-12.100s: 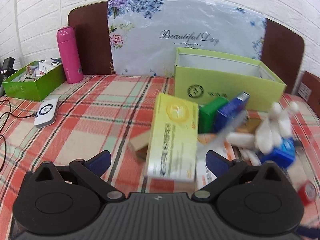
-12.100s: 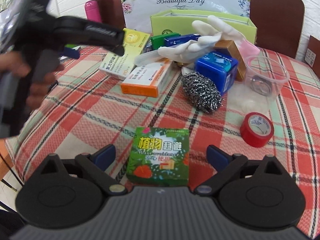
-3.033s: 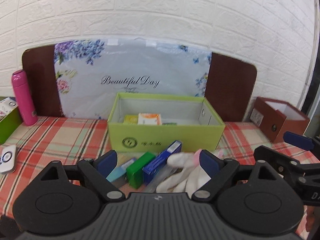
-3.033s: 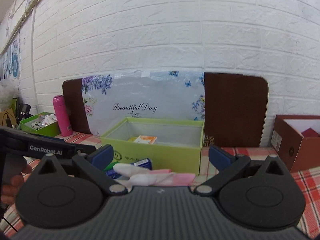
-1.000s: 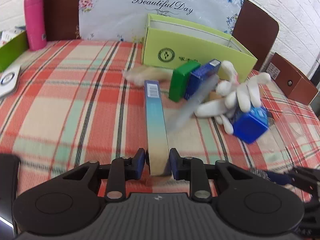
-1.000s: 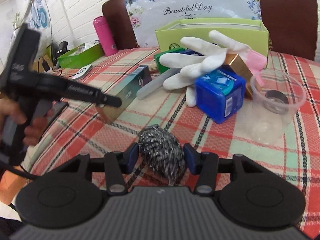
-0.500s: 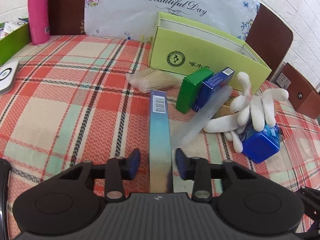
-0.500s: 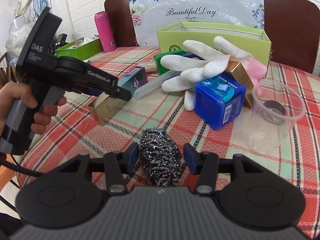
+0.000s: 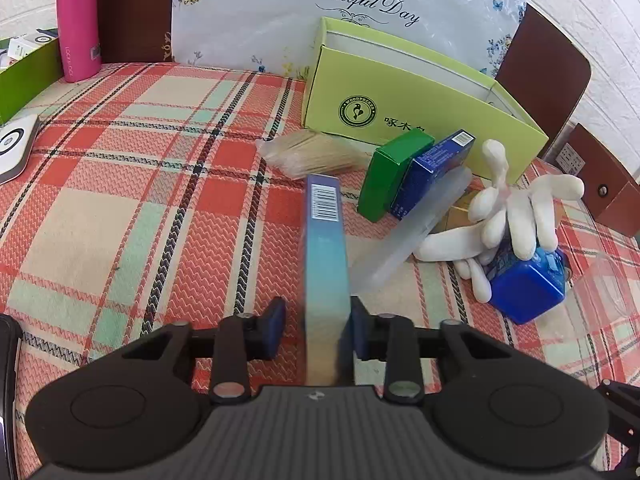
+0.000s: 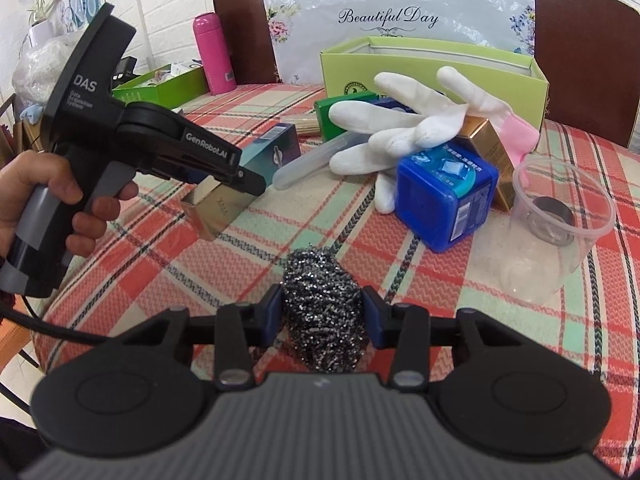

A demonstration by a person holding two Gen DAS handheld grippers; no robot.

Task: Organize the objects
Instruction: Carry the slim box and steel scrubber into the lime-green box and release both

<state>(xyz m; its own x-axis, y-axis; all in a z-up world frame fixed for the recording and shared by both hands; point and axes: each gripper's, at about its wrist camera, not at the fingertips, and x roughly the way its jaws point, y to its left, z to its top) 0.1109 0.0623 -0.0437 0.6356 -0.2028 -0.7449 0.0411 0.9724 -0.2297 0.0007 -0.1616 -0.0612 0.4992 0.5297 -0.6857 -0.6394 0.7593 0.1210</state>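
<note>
My left claw point(image 9: 316, 330) part-open around slim box point(image 9: 324, 264), long axis pointing ahead toward green box point(image 9: 408, 108); right claw point(image 10: 322, 322) pinches steel scourer point(image 10: 322, 312).

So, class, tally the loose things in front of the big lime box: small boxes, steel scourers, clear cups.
Small boxes: 5 (teal, green, dark blue, gold, blue cube)
Steel scourers: 1
Clear cups: 1
Total: 7

A red-and-cream plaid tablecloth point(image 9: 160, 184) bears a lime-green box point(image 9: 400, 112), white glove point(image 10: 400, 128) and pink bottle point(image 9: 78, 20).
</note>
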